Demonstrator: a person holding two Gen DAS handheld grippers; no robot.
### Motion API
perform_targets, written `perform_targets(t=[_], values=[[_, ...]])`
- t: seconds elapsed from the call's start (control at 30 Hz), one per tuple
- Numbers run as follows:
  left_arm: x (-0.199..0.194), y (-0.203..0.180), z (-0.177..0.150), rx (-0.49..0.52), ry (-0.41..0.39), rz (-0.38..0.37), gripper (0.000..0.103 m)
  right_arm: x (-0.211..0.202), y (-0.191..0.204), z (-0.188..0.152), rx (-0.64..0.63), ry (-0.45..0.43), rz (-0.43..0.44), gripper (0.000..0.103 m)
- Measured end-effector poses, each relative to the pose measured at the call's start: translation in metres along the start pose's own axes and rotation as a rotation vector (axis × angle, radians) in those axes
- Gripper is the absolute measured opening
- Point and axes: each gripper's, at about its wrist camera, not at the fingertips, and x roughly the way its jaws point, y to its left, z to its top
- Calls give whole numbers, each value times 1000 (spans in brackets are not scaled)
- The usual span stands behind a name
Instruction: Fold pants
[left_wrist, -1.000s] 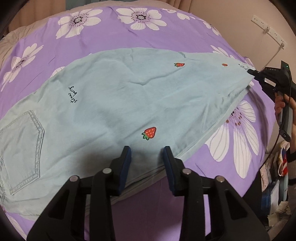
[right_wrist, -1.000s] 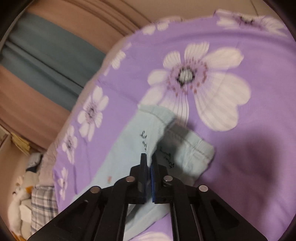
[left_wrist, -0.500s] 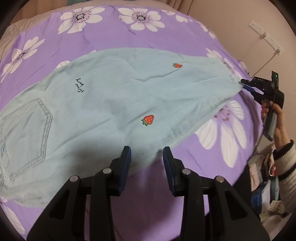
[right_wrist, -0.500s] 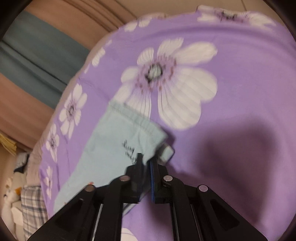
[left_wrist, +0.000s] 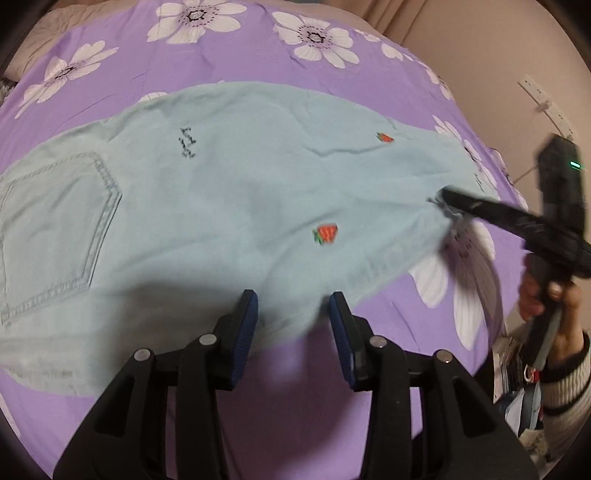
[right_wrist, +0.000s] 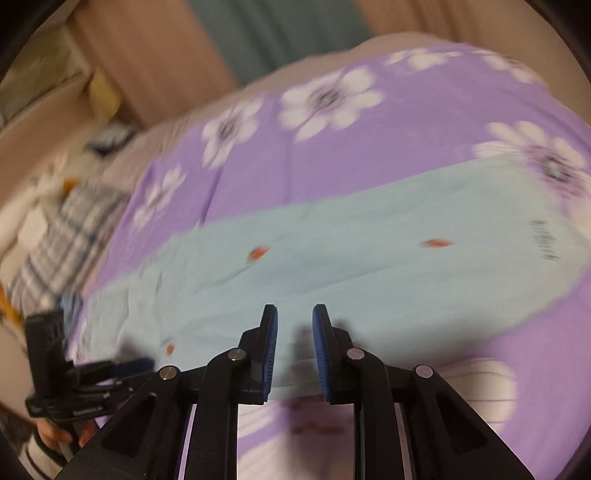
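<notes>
Both tools, left (left_wrist: 293, 314) and right (right_wrist: 294, 328), gape over flat pants (left_wrist: 229, 206).

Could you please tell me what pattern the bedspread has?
Purple bedspread with white flowers, clearest in the left wrist view.

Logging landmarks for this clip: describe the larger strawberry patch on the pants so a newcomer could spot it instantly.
Start at the purple floral bedspread and the pale blue pants spread flat across it. In the left wrist view, the larger strawberry patch sits just beyond the open left gripper. It is bigger and nearer than the smaller strawberry patch farther up the leg.
</notes>
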Motion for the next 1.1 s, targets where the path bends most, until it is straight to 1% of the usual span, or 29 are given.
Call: perform_targets(t=[0.03, 0.07, 0.1, 0.17, 0.23, 0.27, 0.3, 0.33, 0.37, 0.4, 0.43, 0.5, 0.57, 0.63, 0.67, 0.7, 0.73, 0.8, 0.83, 0.9, 0.97, 1.03, 1.1], values=[[-3, -1, -4, 19, -4, 3, 39, 13, 7, -4, -32, 79, -14, 21], [-7, -1, -9, 39, -10, 1, 39, 21, 11, -8, -61, 138, -33, 21], [-9, 1, -11, 42, -16, -9, 40, 26, 14, -13, -90, 166, -58, 21], [-15, 9, -17, 30, -27, -52, 40, 21, 19, -19, -133, 178, -72, 20], [-22, 20, -19, -8, -25, -101, 40, 15, 16, -21, -103, 202, -58, 20], [-26, 23, -19, -17, -31, -113, 40, 13, 14, -23, -96, 232, -51, 20], [-31, 27, -19, -19, -41, -111, 42, 13, 13, -25, -98, 270, -53, 20], [-36, 29, -16, -18, -57, -99, 43, 11, 14, -27, -106, 277, -67, 20], [-42, 33, -12, -18, -79, -85, 45, 7, 16, -27, -123, 265, -86, 20], [-48, 37, -8, -23, -101, -74, 47, 3, 19, -24, -135, 248, -86, 20], [-53, 44, 0, -39, -129, -64, 49, -3, 26, -17, -143, 214, -50, 20], [-57, 59, 14, -83, -166, -26, 51, -7, 40, 0, -141, 164, 41, 21], [-56, 80, 30, -151, -201, 17, 51, 2, 57, 21, -134, 132, 122, 21], [-49, 98, 37, -205, -199, 49, 50, 19, 68, 38, -116, 130, 157, 21], [-41, 108, 38, -237, -175, 72, 49, 30, 75, 48, -112, 129, 167, 21], [-38, 112, 37, -249, -156, 80, 48, 44, 83, 58, -114, 128, 168, 21], [-37, 116, 34, -249, -140, 74, 48, 62, 93, 71, -117, 131, 165, 21], [-36, 113, 23, -213, -124, 70, 48, 74, 95, 86, -106, 147, 182, 21], [-39, 111, 14, -192, -123, 67, 48, 86, 100, 94, -99, 159, 205, 21], [-41, 111, 3, -186, -123, 56, 47, 108, 110, 116, -93, 173, 243, 21], [-46, 111, -7, -176, -134, 45, 47, 125, 118, 129, -93, 187, 257, 21], [-48, 112, -9, -184, -140, 34, 46, 144, 125, 137, -92, 232, 265, 21], [-47, 114, -10, -201, -145, 18, 46, 161, 123, 137, -44, 297, 271, 21]])
